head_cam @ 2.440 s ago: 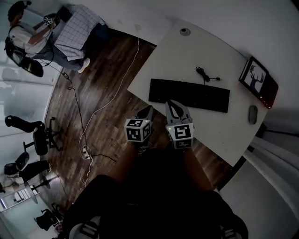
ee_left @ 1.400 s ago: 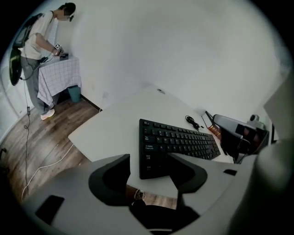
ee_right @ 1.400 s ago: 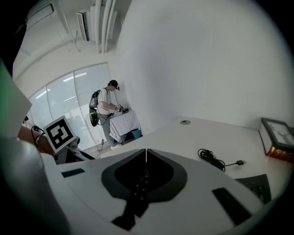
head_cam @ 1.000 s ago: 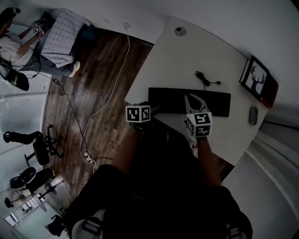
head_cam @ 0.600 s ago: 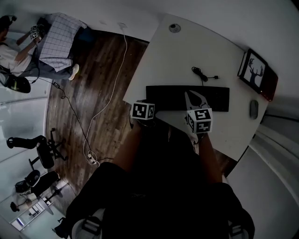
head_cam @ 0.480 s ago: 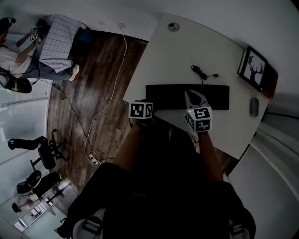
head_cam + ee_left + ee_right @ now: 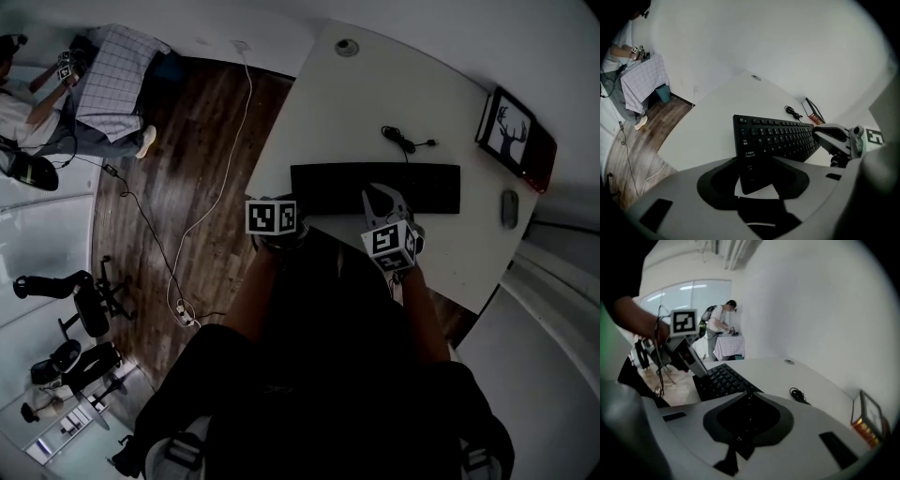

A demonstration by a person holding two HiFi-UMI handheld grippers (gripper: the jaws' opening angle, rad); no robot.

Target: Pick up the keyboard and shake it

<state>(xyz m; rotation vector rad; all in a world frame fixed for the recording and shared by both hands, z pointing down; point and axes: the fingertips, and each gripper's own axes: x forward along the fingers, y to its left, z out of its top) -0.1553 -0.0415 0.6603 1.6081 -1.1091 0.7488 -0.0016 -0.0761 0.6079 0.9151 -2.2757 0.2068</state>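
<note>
1. The keyboard [image 7: 333, 187] lies flat on the table [image 7: 375, 94], with its near-left corner right at the table's front edge. It looks not yet lifted.
2. The left gripper [image 7: 755, 164] has that left end between its jaws, which are drawn in against it with no gap showing on either side. The right gripper [image 7: 750, 397] looks likewise closed on the near edge, about mid-length, with keys filling the space between its jaws.
3. Risk: both holds sit on the left half and along one thin edge. The free right end is likely to sag and lever the keyboard out of the jaws once shaking starts.
4. Risk: the left hold is on a corner only. A slip there would probably drop the keyboard past the table edge to the floor [image 7: 187, 187].
5. Risk: a loose cable [image 7: 405, 142] lies just behind the keyboard; whether it joins it I cannot tell. If it does, it could whip about and catch the picture frame [image 7: 514, 150] or mouse [image 7: 507, 208] near the right end.
</note>
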